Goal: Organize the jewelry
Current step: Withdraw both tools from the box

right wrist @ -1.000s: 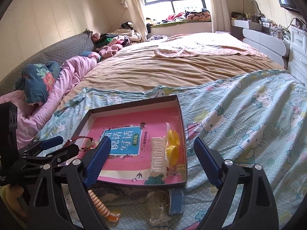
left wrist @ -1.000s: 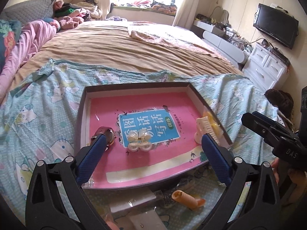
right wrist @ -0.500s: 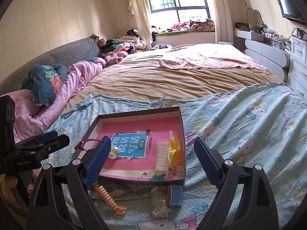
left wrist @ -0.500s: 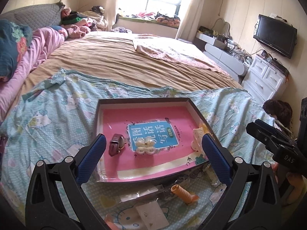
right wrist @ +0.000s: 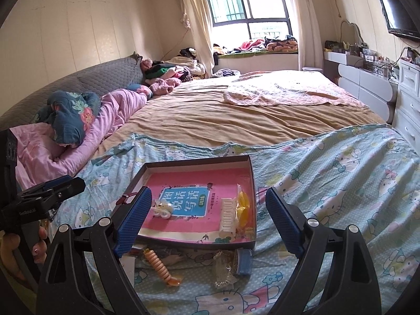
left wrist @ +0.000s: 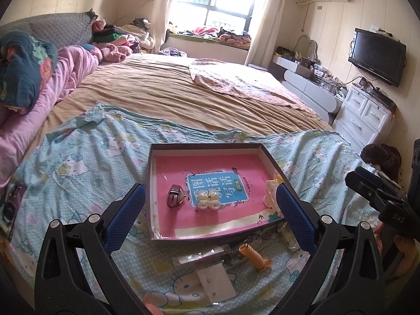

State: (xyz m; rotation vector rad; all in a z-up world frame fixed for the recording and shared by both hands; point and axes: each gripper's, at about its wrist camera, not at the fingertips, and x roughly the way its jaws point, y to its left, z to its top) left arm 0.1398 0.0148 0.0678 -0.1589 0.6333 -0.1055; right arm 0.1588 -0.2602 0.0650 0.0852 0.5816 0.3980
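The left gripper (left wrist: 210, 215) stands wide, nothing between its blue pads, and the shallow dark box (left wrist: 204, 147) lies just ahead of and below its fingertips on the cartoon-print sheet (left wrist: 78, 162). Inside the box, on a pink book (left wrist: 210, 183), a dark red watch (left wrist: 175, 195) rests a little ahead of the left finger, a cluster of pearl pieces (left wrist: 208, 200) sits midway between the two fingers, and a cream hair claw (left wrist: 270, 193) lies just beside the right finger's tip. Nearer than the box, under the gap between the fingers, lie an orange spiral hair tie (left wrist: 256, 257), a clear packet (left wrist: 204, 256) and a small white card (left wrist: 216, 281)

The right gripper (right wrist: 208, 220) is also spread wide and empty; its jaws have just been opening further. The same box sits ahead between its fingers, with the cream claw and a yellow packet (right wrist: 242, 204) towards its right finger, the pearl pieces just past its left finger's tip. Below the gap lie the orange spiral tie, a clear coiled tie (right wrist: 221, 270) and a small blue piece (right wrist: 244, 261), all outside the box. The left gripper shows at the far left of this view, well apart
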